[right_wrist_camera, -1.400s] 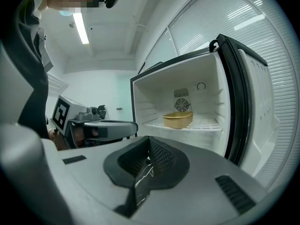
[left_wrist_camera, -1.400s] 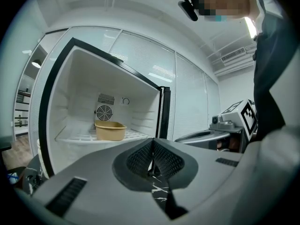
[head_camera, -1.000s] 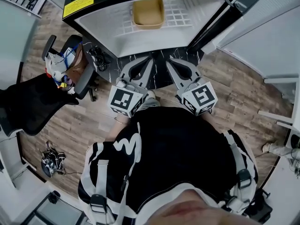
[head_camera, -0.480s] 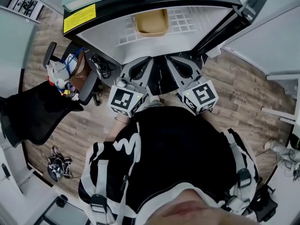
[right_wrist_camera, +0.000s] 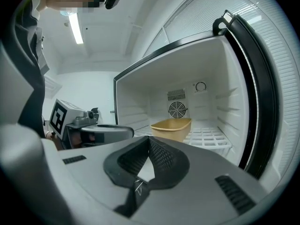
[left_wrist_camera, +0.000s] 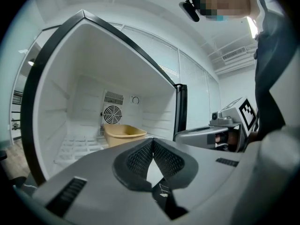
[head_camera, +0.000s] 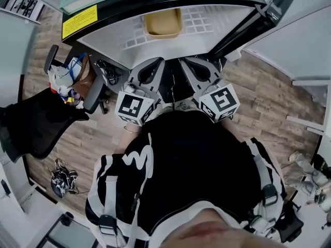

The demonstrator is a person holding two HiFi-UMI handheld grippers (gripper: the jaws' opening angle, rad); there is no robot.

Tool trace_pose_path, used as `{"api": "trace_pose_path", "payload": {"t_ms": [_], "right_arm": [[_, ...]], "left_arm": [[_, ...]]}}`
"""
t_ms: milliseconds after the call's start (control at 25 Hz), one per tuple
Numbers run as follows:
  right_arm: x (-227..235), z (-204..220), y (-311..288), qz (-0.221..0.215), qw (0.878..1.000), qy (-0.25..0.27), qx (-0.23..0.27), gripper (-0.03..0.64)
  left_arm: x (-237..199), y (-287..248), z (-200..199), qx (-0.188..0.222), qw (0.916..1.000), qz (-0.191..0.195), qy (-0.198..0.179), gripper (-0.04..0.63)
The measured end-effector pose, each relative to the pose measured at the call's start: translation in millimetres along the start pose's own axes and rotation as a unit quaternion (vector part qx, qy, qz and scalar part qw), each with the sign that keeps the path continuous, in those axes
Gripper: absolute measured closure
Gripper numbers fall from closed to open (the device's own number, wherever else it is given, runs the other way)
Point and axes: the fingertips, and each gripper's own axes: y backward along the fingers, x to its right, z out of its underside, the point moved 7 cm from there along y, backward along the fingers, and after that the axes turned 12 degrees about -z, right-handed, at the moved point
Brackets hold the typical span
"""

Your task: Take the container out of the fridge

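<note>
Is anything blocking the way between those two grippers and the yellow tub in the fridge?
Nothing visible does. The fridge door is open, and the yellow tub sits alone on the wire shelf towards the back. The left gripper and right gripper, both shut and empty, are in front of the opening.

The shallow plastic tub [head_camera: 163, 22] is mustard yellow, the boxy fridge [head_camera: 227, 22] white inside with a black frame and a yellow sticker [head_camera: 79, 21]. My left gripper [head_camera: 158, 61] and right gripper [head_camera: 183, 61] are grey, marker cubes [head_camera: 135, 107] black-and-white.
</note>
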Motion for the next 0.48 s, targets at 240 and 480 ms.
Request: {"api": "trace_pose_path", "payload": {"t_ms": [240,480], "right_arm": [[8,-8,-1,-0.019,1.000,0.010,0.000,0.612],[14,-9,-2,-0.024,1.000,0.013,0.002,0.612]], "left_arm": [[1,-1,-9,0.006,0.9997,-0.024,-0.002,0.591],[0,-3,-8,0.007,0.9993,-0.035,-0.008,0.591]]}}
